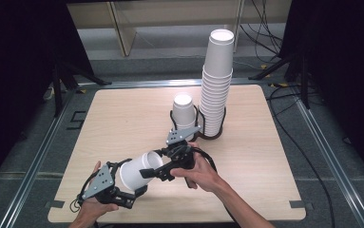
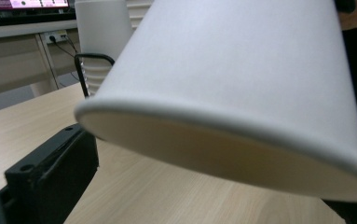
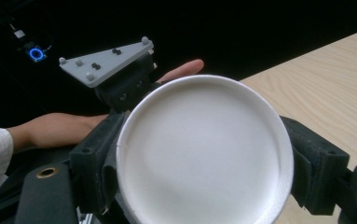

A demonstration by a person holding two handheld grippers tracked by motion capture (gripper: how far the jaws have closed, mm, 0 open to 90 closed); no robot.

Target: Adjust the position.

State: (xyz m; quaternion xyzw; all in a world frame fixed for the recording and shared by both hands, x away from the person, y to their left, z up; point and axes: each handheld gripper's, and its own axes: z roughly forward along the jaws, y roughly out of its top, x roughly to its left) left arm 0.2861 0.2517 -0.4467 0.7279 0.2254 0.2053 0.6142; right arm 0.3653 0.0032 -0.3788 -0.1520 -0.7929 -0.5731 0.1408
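Observation:
A white paper cup point(image 1: 139, 170) lies on its side just above the front left of the wooden table point(image 1: 118, 118). My right gripper point(image 1: 155, 164) is shut on the cup's base end. In the right gripper view the round base point(image 3: 204, 154) sits between the two black jaws, with their pads against it. My left gripper point(image 1: 132, 179) is at the cup's mouth end and stands open. In the left gripper view the cup's rim point(image 2: 223, 140) hangs between the jaws, and the left pad point(image 2: 50, 177) is apart from it. The left gripper's grey plate point(image 3: 108, 60) shows behind the cup.
A tall stack of white cups point(image 1: 216, 85) stands in a black wire holder point(image 1: 213, 135) at the table's middle back. A shorter stack point(image 1: 183, 111) stands beside it on the left. Cables trail on the floor at the right.

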